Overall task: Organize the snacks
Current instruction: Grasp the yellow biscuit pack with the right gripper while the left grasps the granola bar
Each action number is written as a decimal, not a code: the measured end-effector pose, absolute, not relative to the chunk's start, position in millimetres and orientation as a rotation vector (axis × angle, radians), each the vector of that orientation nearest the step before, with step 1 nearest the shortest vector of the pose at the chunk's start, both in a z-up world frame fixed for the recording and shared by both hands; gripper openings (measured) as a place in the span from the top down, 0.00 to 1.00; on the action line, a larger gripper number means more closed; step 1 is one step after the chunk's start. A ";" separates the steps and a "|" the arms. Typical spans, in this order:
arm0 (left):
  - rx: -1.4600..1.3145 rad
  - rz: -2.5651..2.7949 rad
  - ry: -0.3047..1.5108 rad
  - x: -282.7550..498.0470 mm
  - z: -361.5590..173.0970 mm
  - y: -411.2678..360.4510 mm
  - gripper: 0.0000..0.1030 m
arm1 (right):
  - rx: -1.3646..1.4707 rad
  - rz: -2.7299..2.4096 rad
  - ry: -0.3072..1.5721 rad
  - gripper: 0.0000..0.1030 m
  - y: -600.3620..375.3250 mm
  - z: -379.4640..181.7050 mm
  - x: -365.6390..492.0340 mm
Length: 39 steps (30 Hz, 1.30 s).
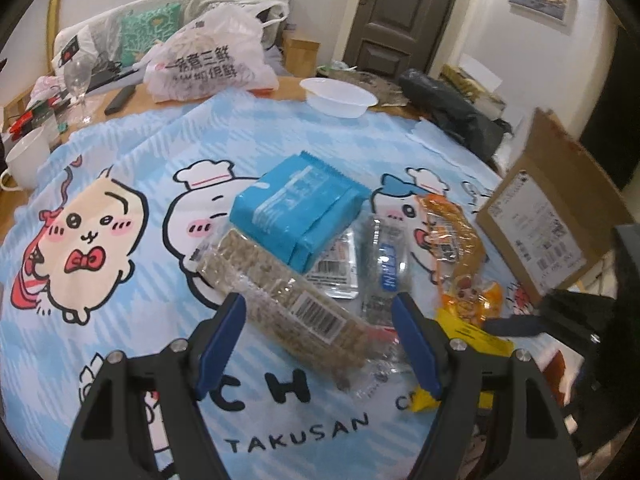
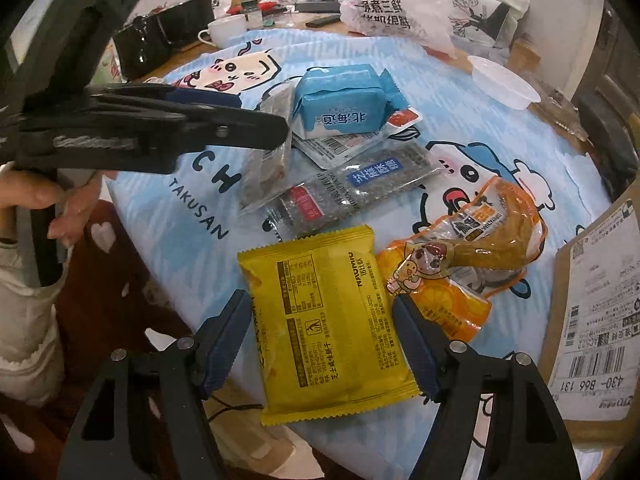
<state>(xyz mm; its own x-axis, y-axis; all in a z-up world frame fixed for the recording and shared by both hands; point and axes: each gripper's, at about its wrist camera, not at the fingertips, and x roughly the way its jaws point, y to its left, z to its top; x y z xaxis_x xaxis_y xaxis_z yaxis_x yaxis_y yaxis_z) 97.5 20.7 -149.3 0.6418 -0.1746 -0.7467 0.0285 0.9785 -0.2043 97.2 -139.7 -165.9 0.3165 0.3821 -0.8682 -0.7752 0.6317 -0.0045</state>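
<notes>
Grippers both apart: left gripper (image 1: 318, 312) straddles grain bar (image 1: 276, 296); right gripper (image 2: 320, 312) view alone shows whole yellow packet (image 2: 324, 320).

A home: a panelled door (image 1: 394, 12), a cartoon tablecloth (image 1: 120, 168), a wine glass (image 1: 78, 80), shopping bags (image 1: 208, 60).

Both the left gripper (image 1: 318, 330) and the right gripper (image 2: 322, 330) are matte black frames with silver screws behind ribbed blue pads (image 2: 224, 340). Behind the left gripper's grey-trimmed handle, a cream quilted sleeve (image 2: 24, 308) shows.
</notes>
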 end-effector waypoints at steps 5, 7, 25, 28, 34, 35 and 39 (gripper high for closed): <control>-0.157 -0.053 0.855 114.8 -162.0 16.6 0.31 | -0.417 0.775 0.970 0.34 -145.0 -163.0 99.7; -0.133 -0.021 0.860 118.5 -166.6 16.3 0.34 | -0.399 0.757 0.969 0.34 -146.0 -164.1 102.5; 0.009 0.024 0.927 71.0 -177.1 68.4 0.57 | -0.378 0.796 0.965 0.32 -143.4 -167.5 98.2; 0.013 0.003 0.934 69.8 -176.5 73.3 0.58 | -0.379 0.818 0.966 0.32 -145.6 -167.5 97.1; 0.016 -0.028 0.929 87.0 -176.8 68.6 0.58 | -0.446 0.848 0.961 0.32 -147.2 -172.6 91.1; 0.014 -0.023 0.928 89.9 -176.7 67.5 0.60 | -0.448 0.845 0.961 0.32 -147.5 -174.3 91.0; 0.005 -0.020 0.922 92.8 -176.4 67.0 0.63 | -0.451 0.830 0.933 0.33 -144.5 -179.3 89.7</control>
